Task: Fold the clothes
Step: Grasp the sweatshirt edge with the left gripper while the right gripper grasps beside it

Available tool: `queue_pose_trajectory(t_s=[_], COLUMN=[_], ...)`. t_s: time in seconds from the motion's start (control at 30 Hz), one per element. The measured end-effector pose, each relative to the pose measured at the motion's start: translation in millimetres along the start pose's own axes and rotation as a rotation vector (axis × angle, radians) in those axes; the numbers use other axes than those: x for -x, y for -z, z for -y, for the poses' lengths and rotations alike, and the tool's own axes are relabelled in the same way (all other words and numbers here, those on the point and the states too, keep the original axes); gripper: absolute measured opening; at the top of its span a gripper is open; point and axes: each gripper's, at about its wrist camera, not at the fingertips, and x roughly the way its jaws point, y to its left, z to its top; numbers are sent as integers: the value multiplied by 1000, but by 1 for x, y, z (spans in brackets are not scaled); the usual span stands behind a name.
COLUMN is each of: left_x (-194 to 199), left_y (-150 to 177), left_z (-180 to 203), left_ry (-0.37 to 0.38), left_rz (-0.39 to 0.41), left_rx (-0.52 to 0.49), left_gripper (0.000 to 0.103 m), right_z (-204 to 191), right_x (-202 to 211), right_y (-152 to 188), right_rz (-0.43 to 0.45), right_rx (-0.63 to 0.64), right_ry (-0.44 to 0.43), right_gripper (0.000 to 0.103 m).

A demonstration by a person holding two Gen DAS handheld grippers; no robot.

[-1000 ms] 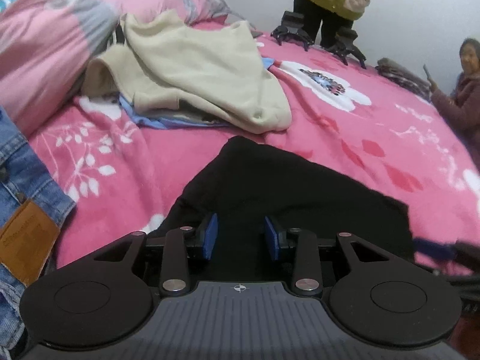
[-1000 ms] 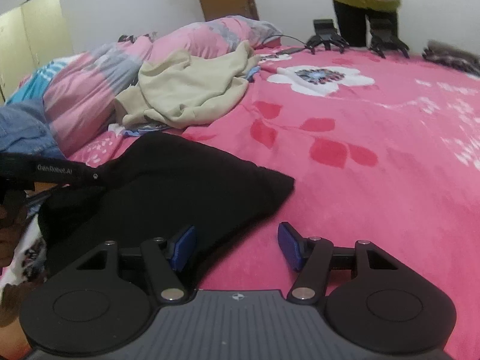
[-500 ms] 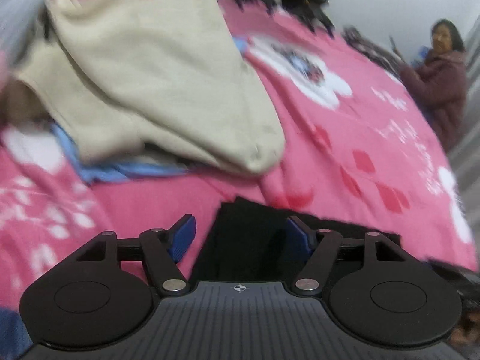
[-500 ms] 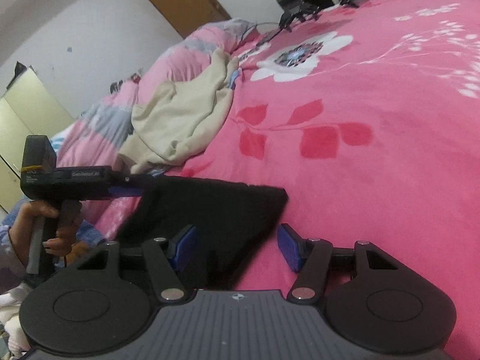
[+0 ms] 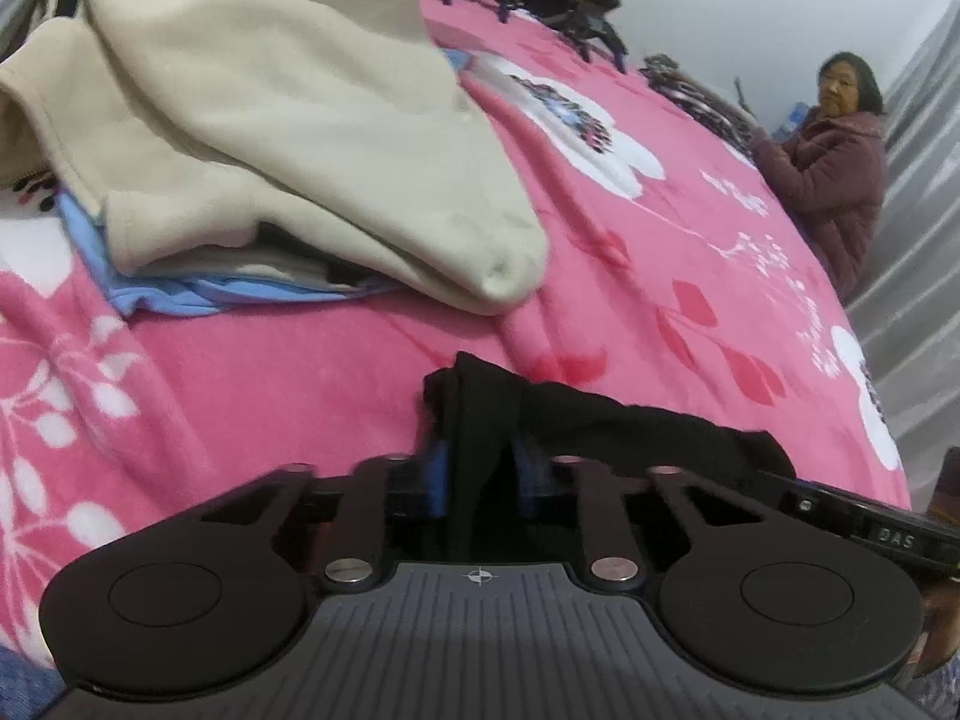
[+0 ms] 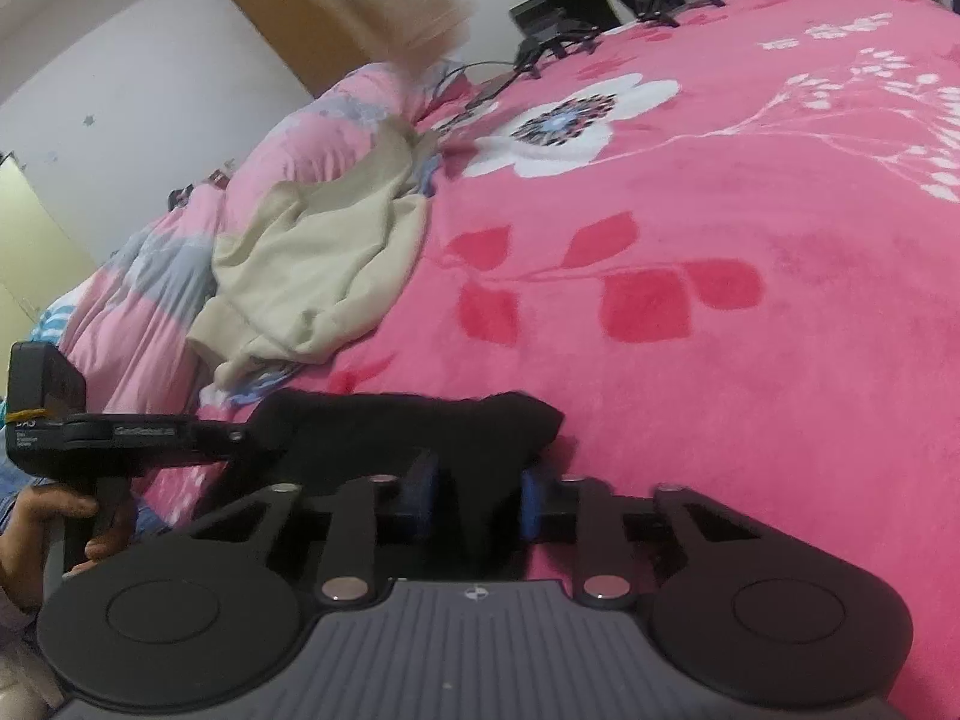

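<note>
A black garment (image 5: 630, 426) lies on the pink flowered blanket (image 5: 660, 240), its far edge bunched up. My left gripper (image 5: 480, 474) is closing, and its blue pads pinch a fold of that black cloth at the left corner. In the right wrist view, my right gripper (image 6: 474, 498) is closing too, blue pads pressed on the black garment (image 6: 420, 420) near its right corner. The left gripper (image 6: 240, 435) shows there at the left, held by a hand (image 6: 54, 516) and gripping the same edge.
A cream sweater (image 5: 288, 120) lies over a blue garment (image 5: 180, 294) just beyond. One person (image 5: 840, 180) sits at the bed's right side; another stands at the far edge by spare grippers (image 6: 558, 30). A pink quilt (image 6: 180, 276) is heaped at the left.
Both grippers went from open to shut on the black garment's far edge. The left one moved forward to that edge, which is now bunched and raised.
</note>
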Motion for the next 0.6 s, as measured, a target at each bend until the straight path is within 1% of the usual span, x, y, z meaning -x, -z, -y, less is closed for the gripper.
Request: queue_pose_trajectory(t_s=[0.07,0.17,0.33,0.47,0.53,0.57,0.6], left_x=[2,8,17,20,15,10,6], left_y=[1,3,6,2,-2,-4,-5], left_z=[5,8,27,41,45,45,45], left_ry=[4,30,58,91,52,-2,-50], left_rz=[5,13,43,74,78,79,83], left_rx=[-12,1,-36,-42,-54,-54,-54], left_gripper=[8,8,8,8,10,13,19], right_z=[-5,-8,-16,-20,-18,-15,-10], right_x=[1,11,38,57,59,58,54], right_y=[2,4,4,4,4,3,3], right_rz=[5,40,109,145,140,130,112], right_rx=[-1,-10,-2,9,7,1,-19], right_ry=[11,4,-12,-5,13,22,31], right_gripper=[10,8,8,8,8,8,8])
